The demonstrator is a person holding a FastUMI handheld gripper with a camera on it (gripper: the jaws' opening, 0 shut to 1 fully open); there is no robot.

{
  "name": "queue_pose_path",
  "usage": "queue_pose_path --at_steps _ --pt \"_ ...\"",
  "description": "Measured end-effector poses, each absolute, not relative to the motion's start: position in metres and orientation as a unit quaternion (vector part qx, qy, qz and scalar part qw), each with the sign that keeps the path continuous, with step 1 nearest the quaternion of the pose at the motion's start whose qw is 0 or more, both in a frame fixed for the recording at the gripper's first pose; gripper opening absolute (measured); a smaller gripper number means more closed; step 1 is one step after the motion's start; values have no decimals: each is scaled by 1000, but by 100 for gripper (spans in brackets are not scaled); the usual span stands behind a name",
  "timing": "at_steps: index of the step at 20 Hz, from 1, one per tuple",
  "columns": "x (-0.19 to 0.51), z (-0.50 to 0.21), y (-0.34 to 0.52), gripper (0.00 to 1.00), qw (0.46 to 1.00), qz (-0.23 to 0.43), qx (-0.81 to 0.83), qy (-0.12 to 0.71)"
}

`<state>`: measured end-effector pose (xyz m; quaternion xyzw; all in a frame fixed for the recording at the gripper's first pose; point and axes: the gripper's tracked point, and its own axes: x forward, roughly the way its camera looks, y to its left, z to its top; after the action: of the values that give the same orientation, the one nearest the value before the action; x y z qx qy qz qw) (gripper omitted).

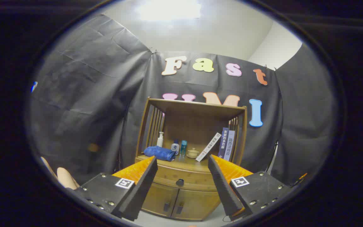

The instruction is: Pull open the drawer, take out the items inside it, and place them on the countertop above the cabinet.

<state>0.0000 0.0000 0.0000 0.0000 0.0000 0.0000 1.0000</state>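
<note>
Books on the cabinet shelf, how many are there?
3, all at the shelf's right end: a white book leaning, a dark blue book and a pale purple book upright. Open fingers point there.

A staged home corner inside a recording booth, black cloth walls (83,104) draped all round, a wooden cabinet (181,189) with slatted shelf sides, a folded blue towel (159,153), toiletry bottles (175,147), a small lidded pot (193,153), leaning books (227,143), white ceiling above
</note>
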Motion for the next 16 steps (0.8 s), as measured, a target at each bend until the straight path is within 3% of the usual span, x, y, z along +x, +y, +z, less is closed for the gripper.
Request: queue_pose_path --at_steps 16 --pt "1 -16 5 96 1000 3 14 17"
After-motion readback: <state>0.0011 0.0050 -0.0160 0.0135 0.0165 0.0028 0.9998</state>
